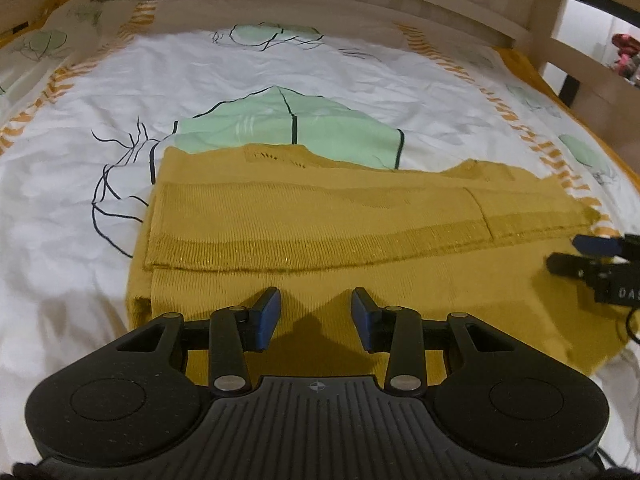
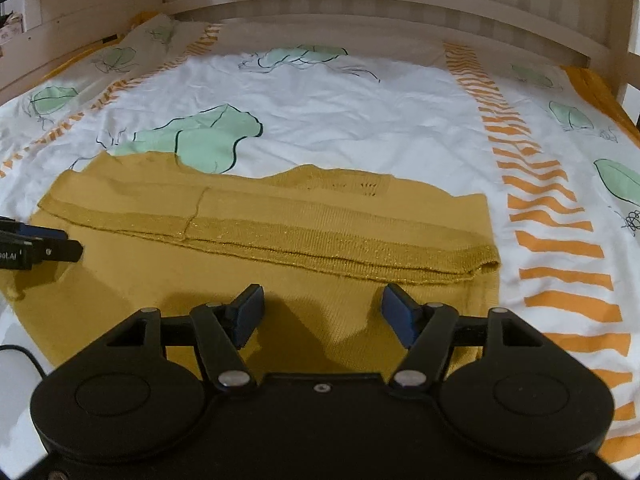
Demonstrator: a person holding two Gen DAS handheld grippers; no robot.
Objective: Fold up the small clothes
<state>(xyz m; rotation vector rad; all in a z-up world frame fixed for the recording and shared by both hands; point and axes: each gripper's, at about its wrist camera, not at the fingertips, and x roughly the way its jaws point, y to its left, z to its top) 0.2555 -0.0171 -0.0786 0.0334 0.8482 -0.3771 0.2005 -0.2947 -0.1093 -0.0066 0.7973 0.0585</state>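
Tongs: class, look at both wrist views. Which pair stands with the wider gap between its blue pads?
The right tongs: their pads stand farther apart than those of the left tongs. Both hang open over the mustard knit garment, gripping nothing.

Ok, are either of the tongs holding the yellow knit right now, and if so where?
Neither. The left tongs and right tongs are both open above the folded knit, with nothing pinched between their pads.

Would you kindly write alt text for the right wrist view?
A mustard knit garment lies partly folded on a leaf-print bedsheet, its ribbed hem doubled across it. The right gripper hangs open above its near edge, and the left gripper enters from the left.
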